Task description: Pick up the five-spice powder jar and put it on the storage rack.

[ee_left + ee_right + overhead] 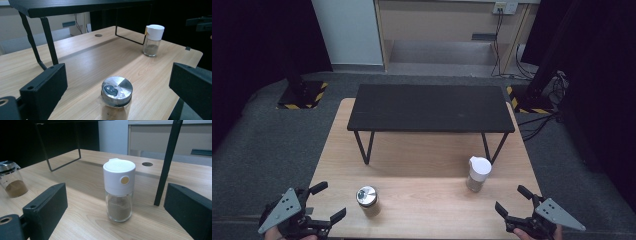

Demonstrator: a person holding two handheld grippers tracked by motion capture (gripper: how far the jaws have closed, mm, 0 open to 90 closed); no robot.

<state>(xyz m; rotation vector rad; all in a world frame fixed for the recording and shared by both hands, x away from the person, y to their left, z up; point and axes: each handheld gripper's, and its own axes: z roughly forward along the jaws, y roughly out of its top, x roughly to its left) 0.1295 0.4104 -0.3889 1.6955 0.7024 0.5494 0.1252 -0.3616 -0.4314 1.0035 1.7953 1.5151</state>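
Note:
A glass jar with a silver metal lid [367,199] [116,96] [12,180] stands on the wooden table [422,165], front left, with brown powder inside. A glass shaker with a white cap [477,174] [153,40] [119,190] stands front right, also holding brown powder. My left gripper [328,202] [117,87] is open at the table's front left corner, its jaws either side of the silver-lidded jar but apart from it. My right gripper [512,200] [115,205] is open at the front right corner, pointing at the white-capped shaker, which stands a little beyond its jaws.
A low black shelf on thin metal legs [430,107] spans the far half of the table. Its front legs [362,146] [486,146] stand just behind the two jars. Grey carpet surrounds the table, with cables at the right [542,120].

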